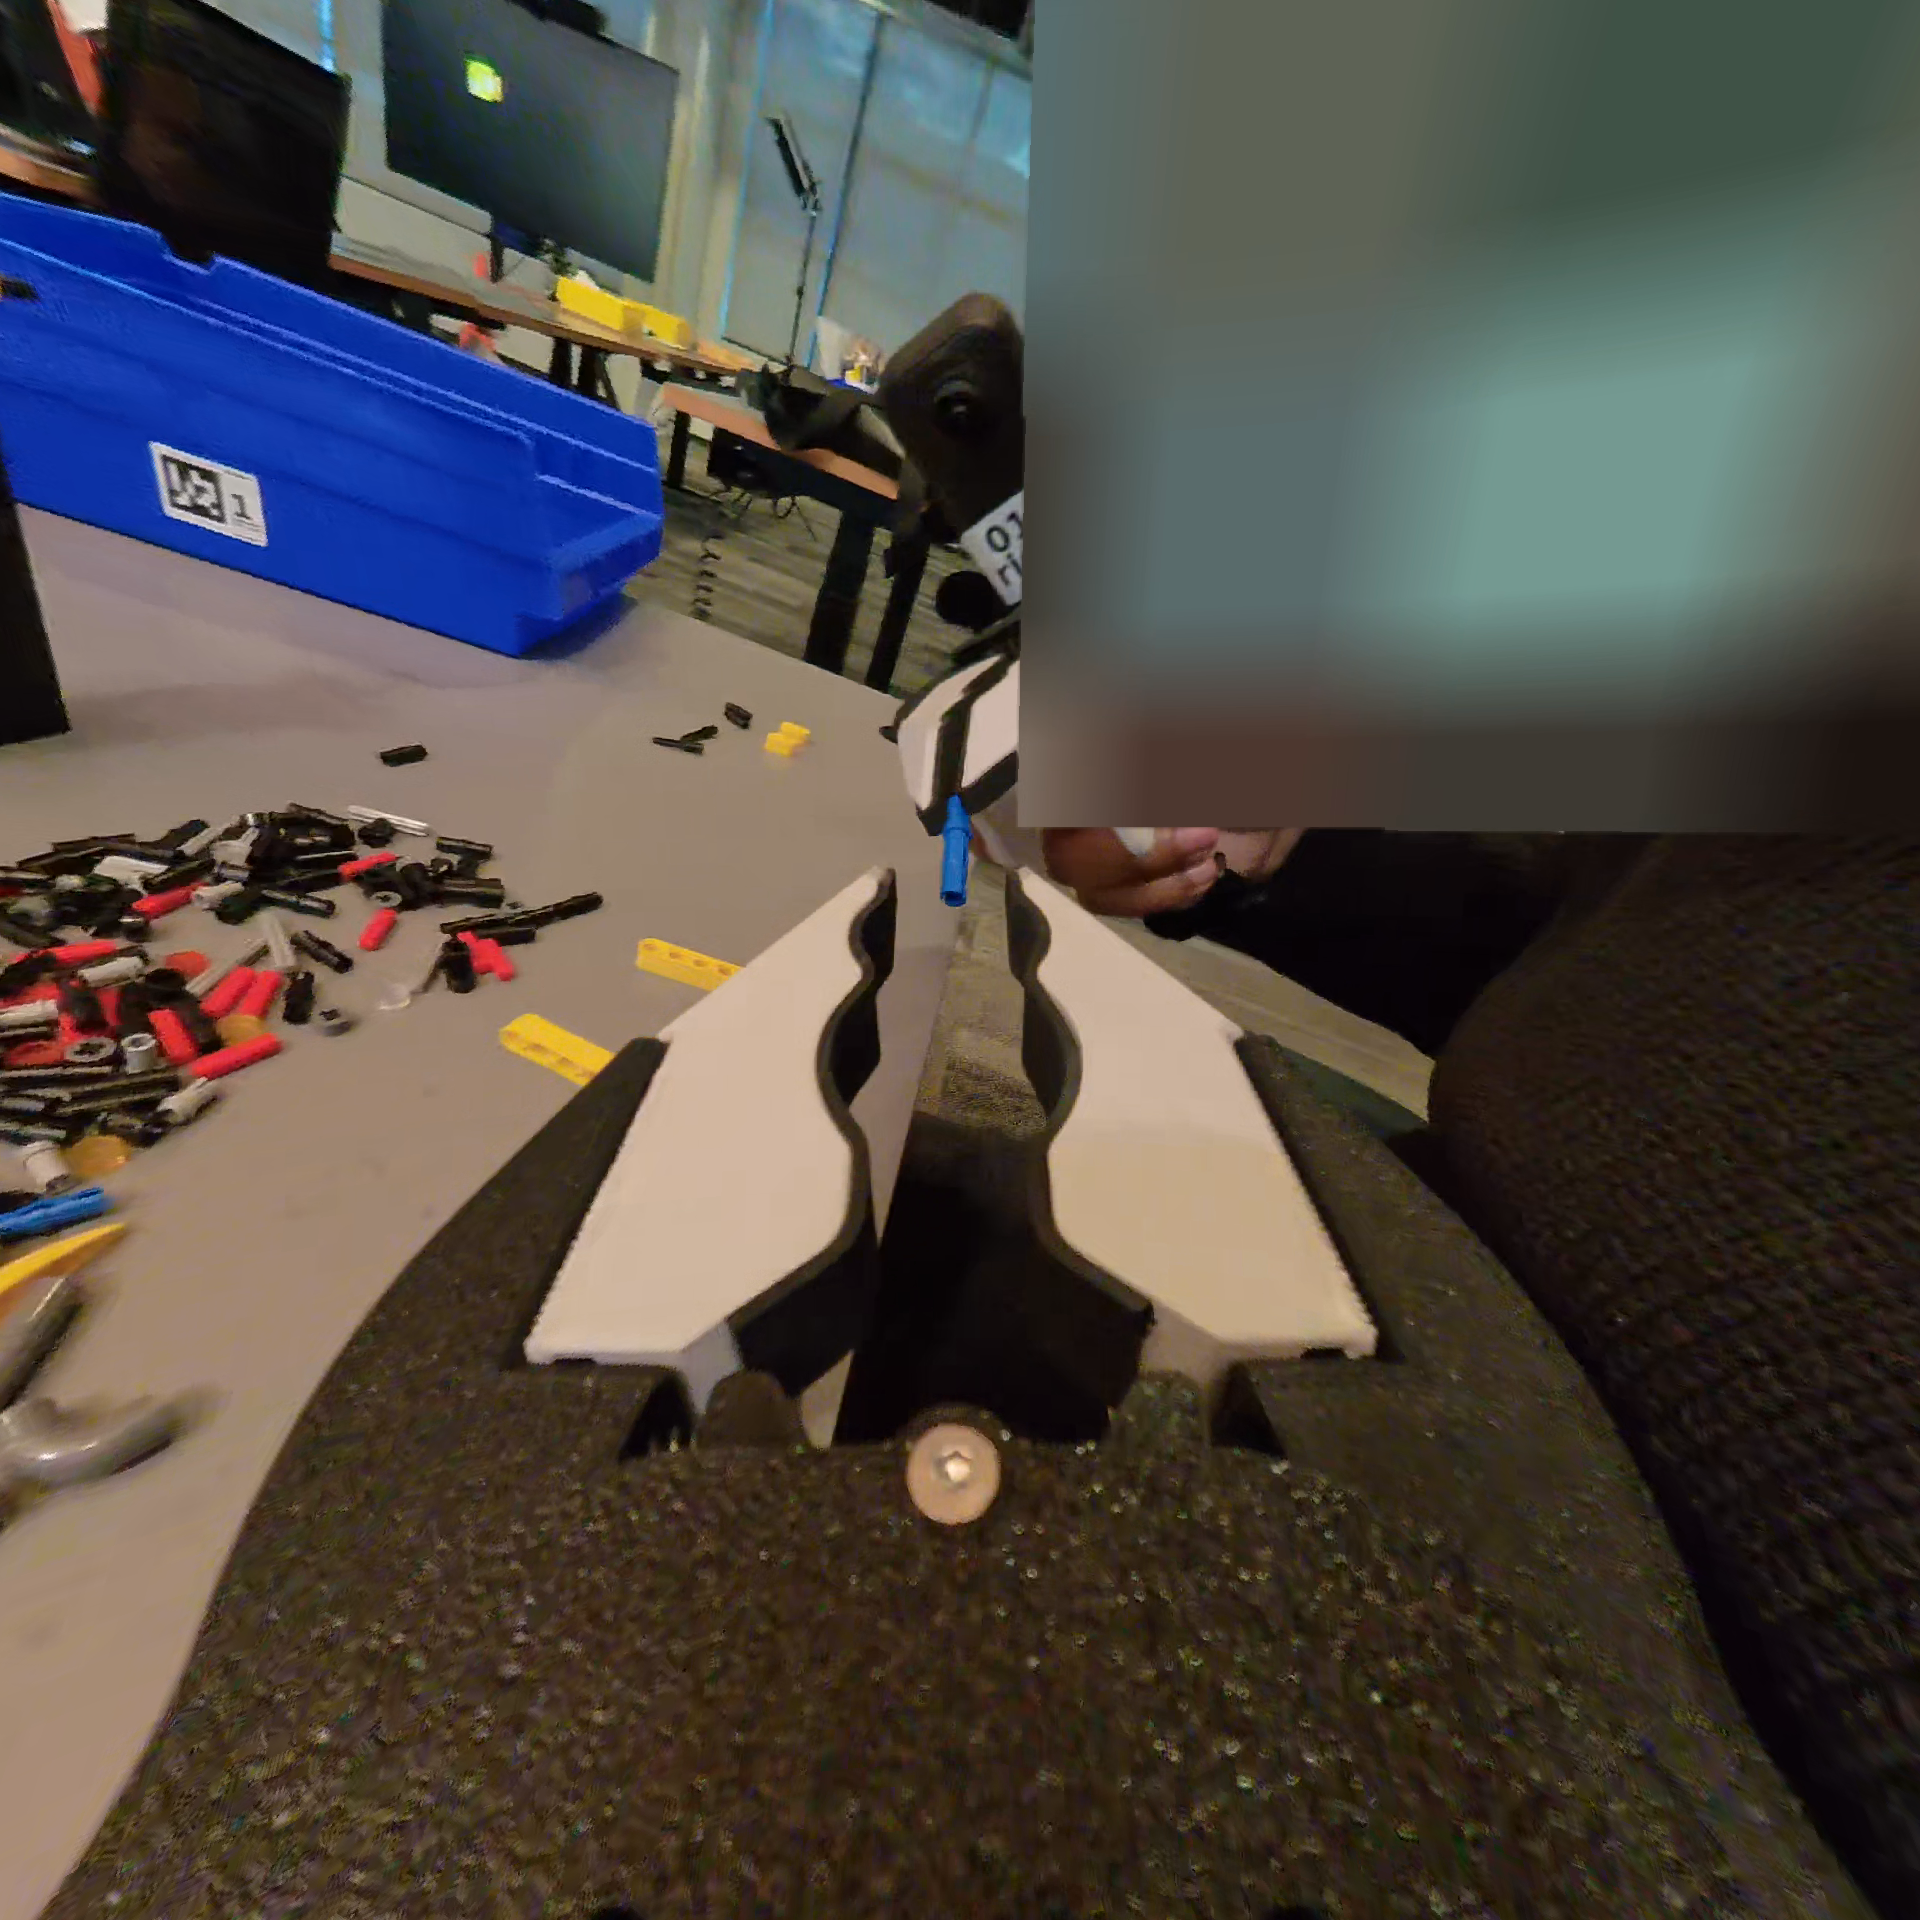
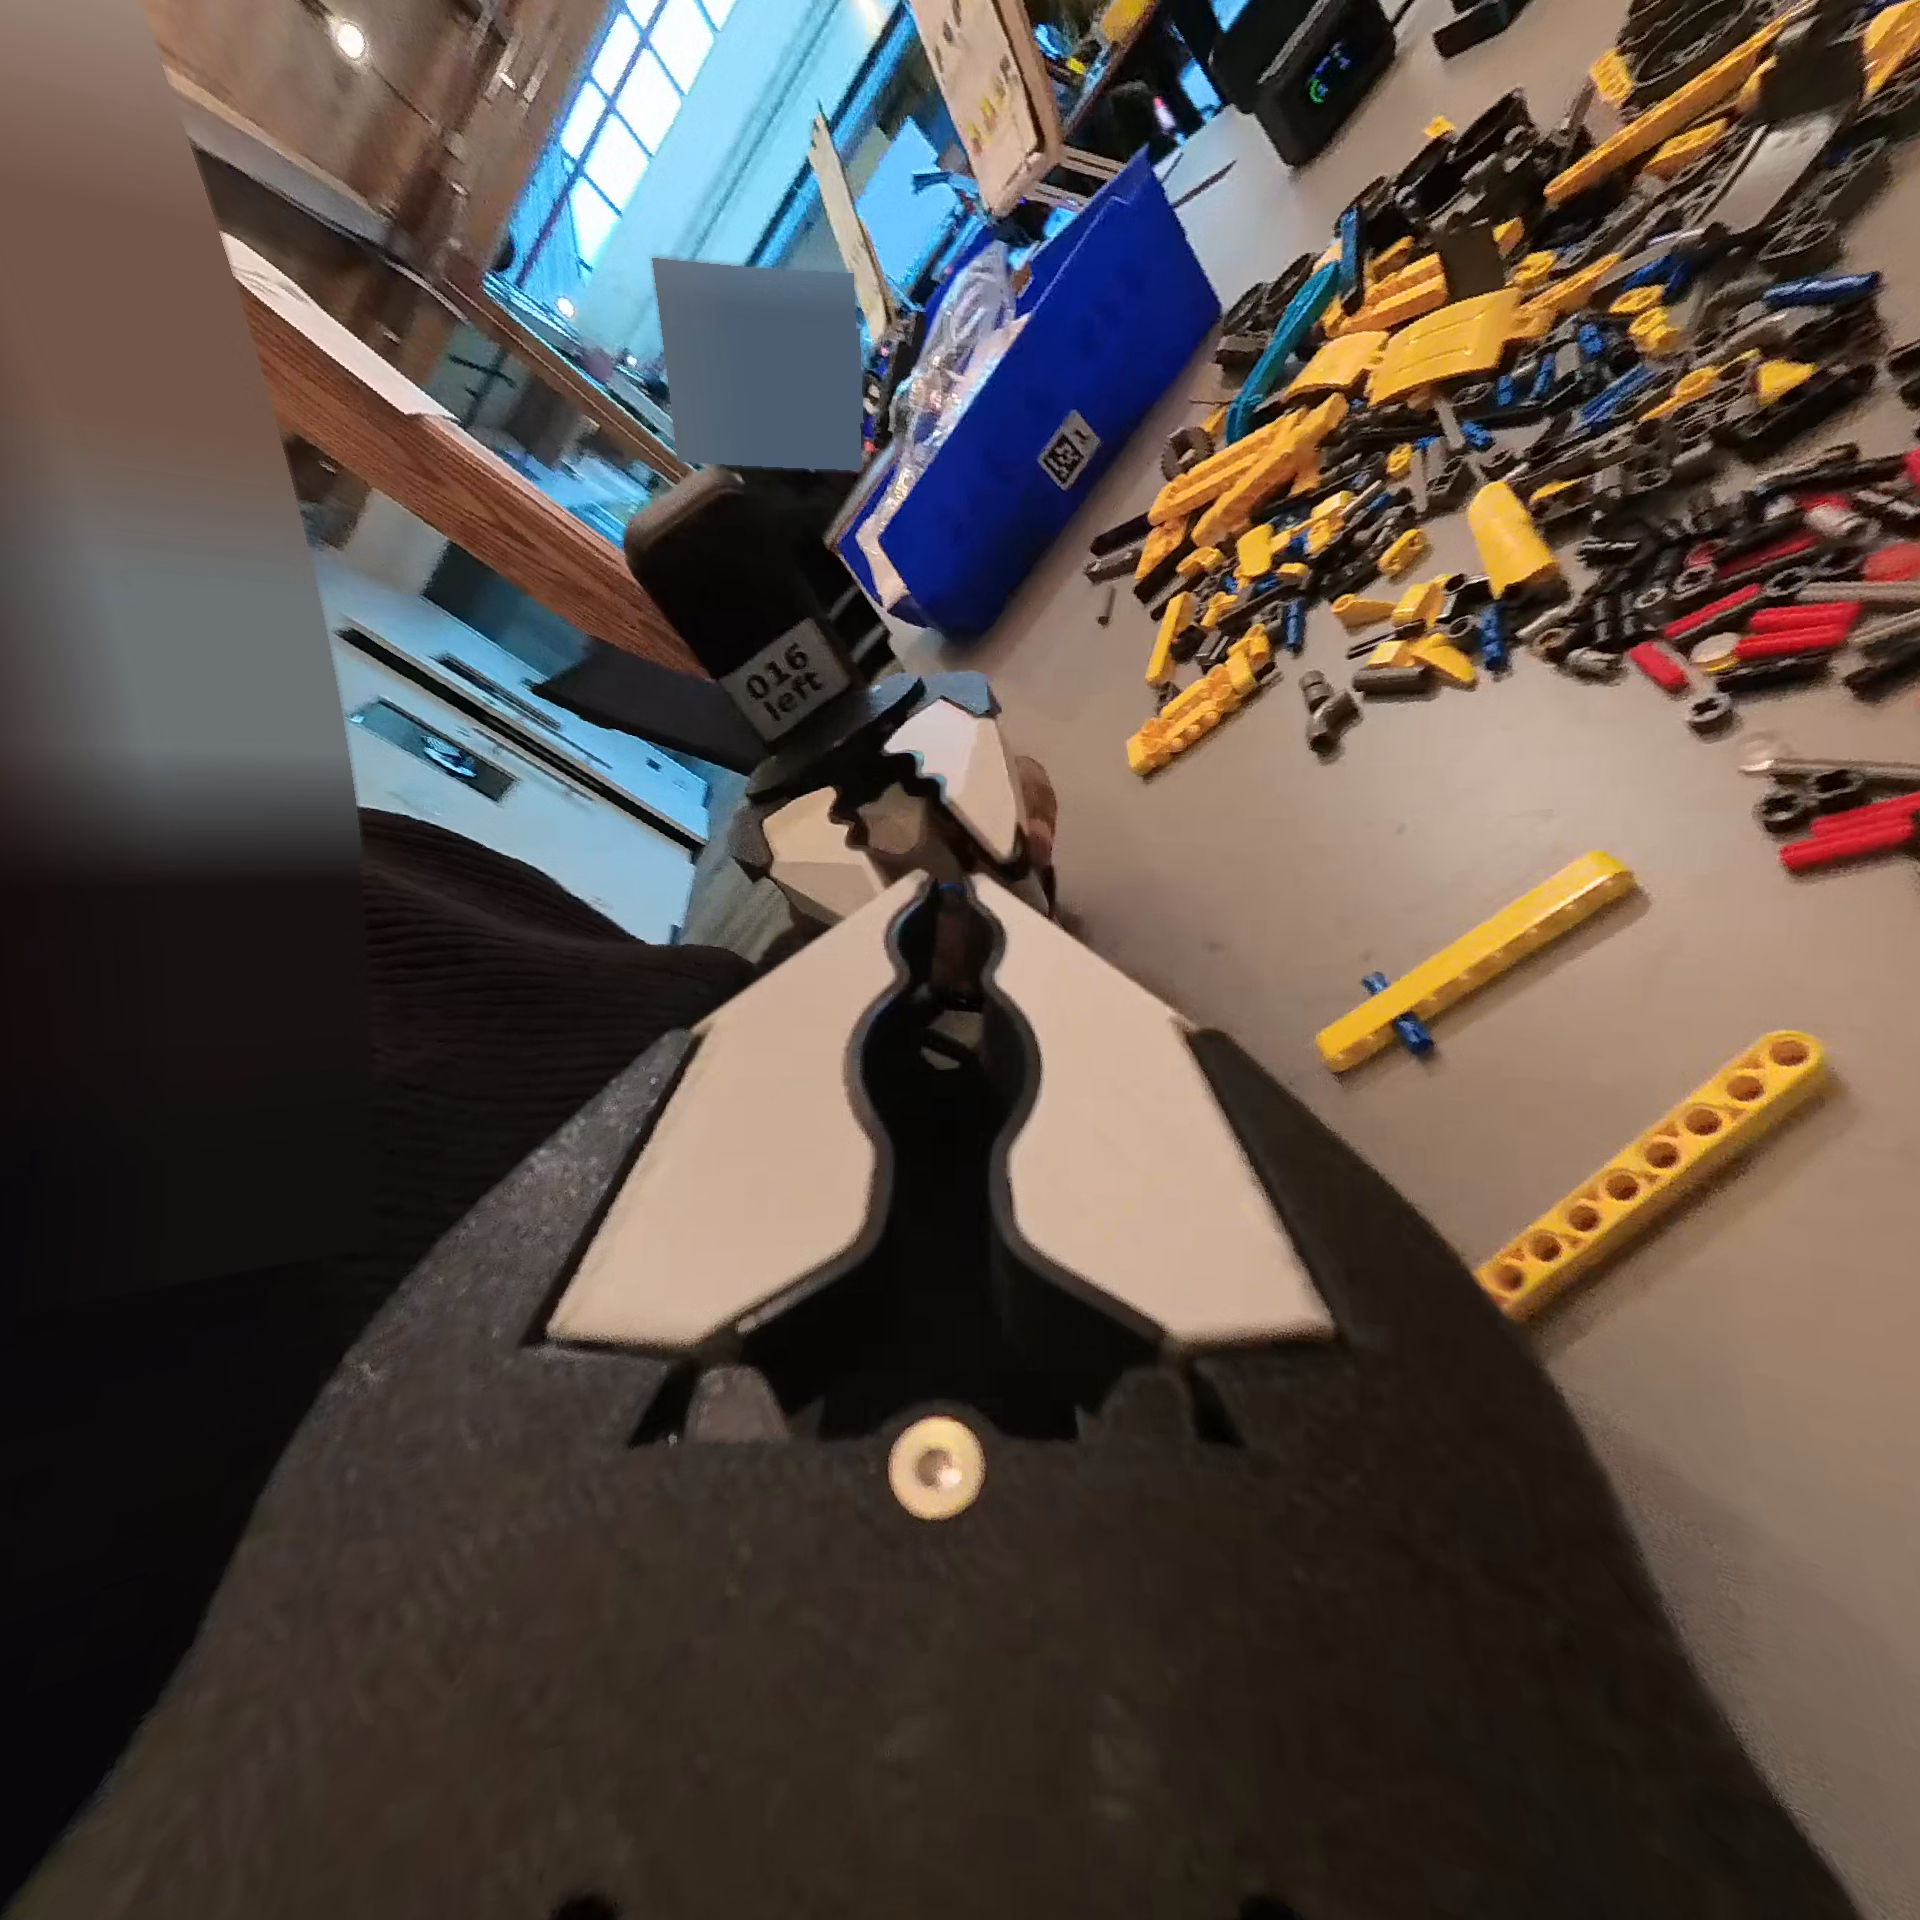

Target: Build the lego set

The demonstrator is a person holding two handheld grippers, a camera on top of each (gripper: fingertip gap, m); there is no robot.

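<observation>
One grey table (image 1: pixel 416 1195) carries a blue bin (image 1: pixel 364 436), a heap of black and red pins (image 1: pixel 208 935) and two yellow beams (image 2: pixel 1652 1174), while at its edge the left gripper (image 1: pixel 951 878), parted and empty, faces the right gripper (image 2: pixel 951 902), pinched on a blue pin (image 1: pixel 954 857) just beyond the left's tips.

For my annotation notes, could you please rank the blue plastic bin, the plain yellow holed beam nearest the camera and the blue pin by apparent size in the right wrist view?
1. Blue plastic bin, largest, though farthest off.
2. Plain yellow holed beam.
3. Blue pin, crossing the other yellow beam, smallest by far.
</observation>
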